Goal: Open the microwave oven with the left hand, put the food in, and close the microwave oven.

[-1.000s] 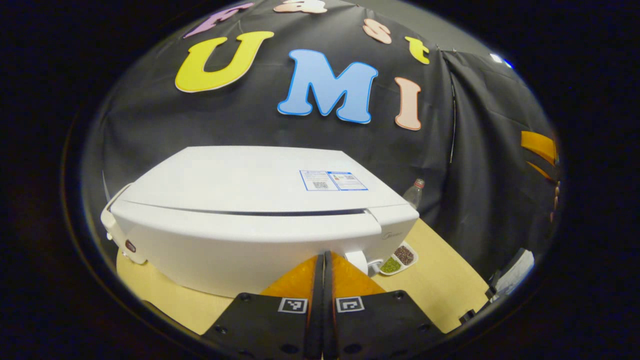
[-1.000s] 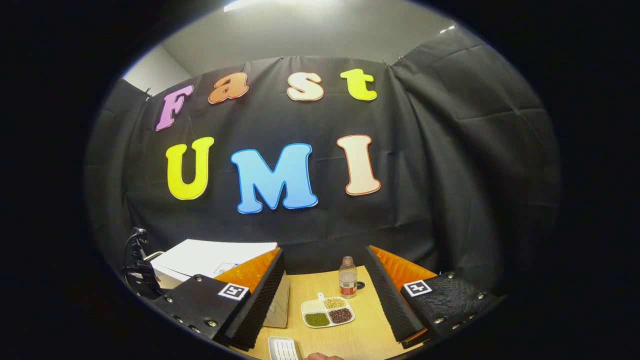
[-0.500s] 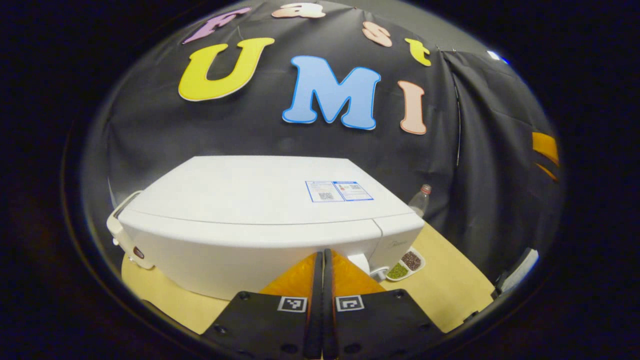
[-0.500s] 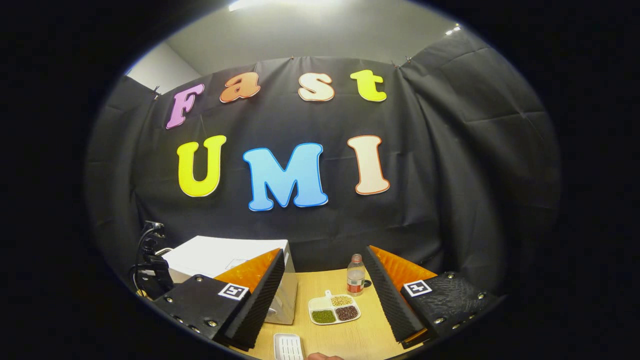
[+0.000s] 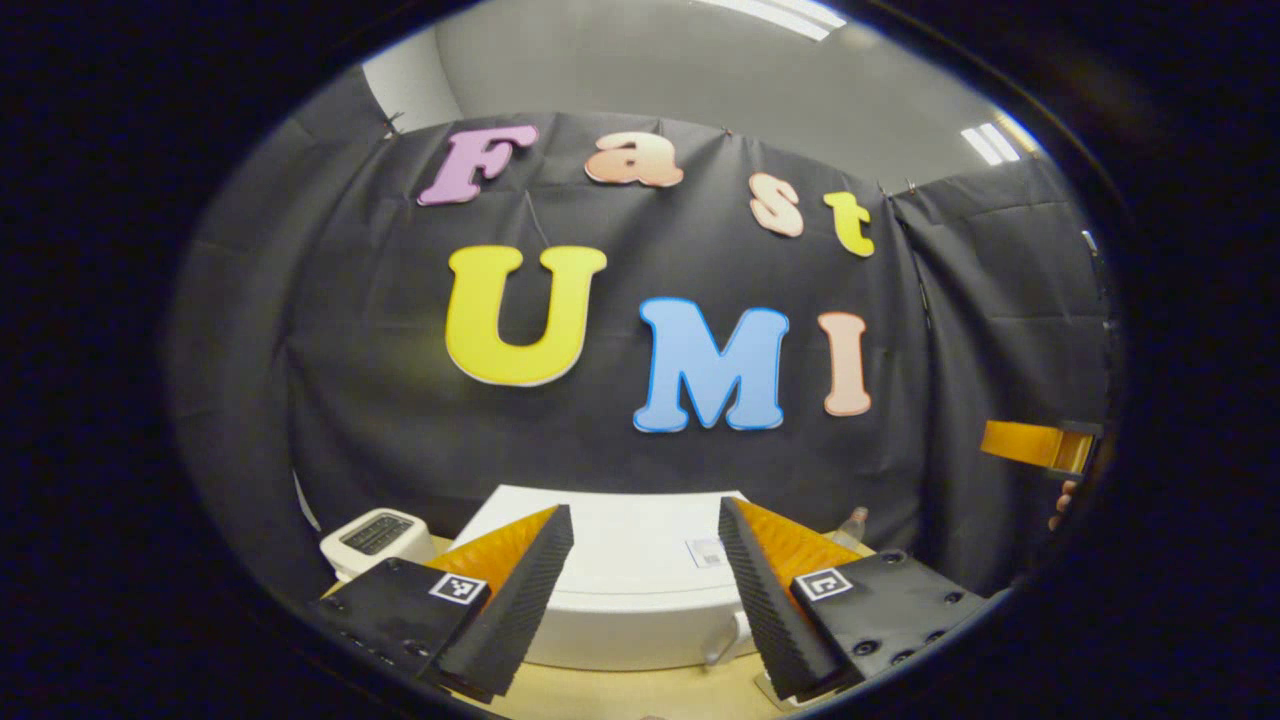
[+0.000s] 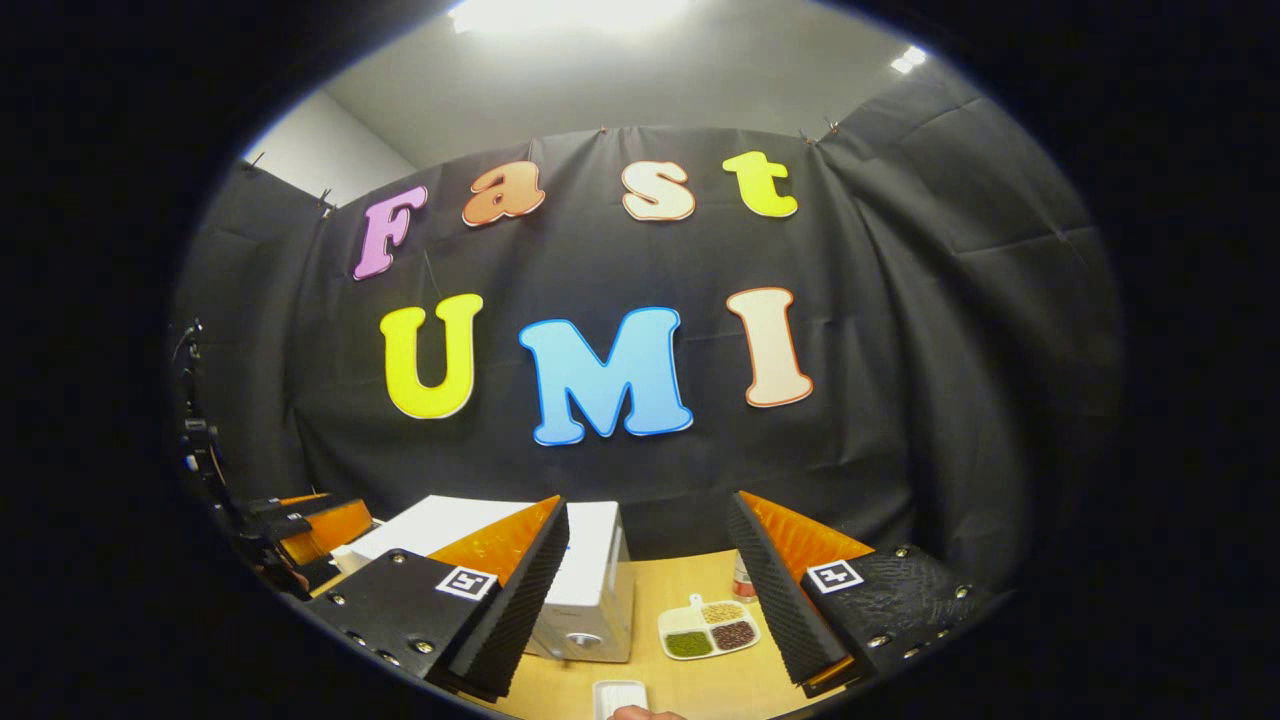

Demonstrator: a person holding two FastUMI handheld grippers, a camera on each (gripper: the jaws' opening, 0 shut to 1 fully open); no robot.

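White microwave (image 5: pixel 620 590) sits at 6 o'clock on the tabletop (image 6: pixel 690 680), door shut; both the left gripper (image 5: pixel 640 600) and right gripper (image 6: pixel 650 600) have fingers apart, holding nothing, and the food tray (image 6: pixel 708 629) could tip if bumped

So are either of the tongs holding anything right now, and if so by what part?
Nothing is held. The left tongs stand open in front of the microwave oven, and the right tongs stand open above the table.

Both views face the booth wall, sharing the microwave (image 5: pixel 630 590)
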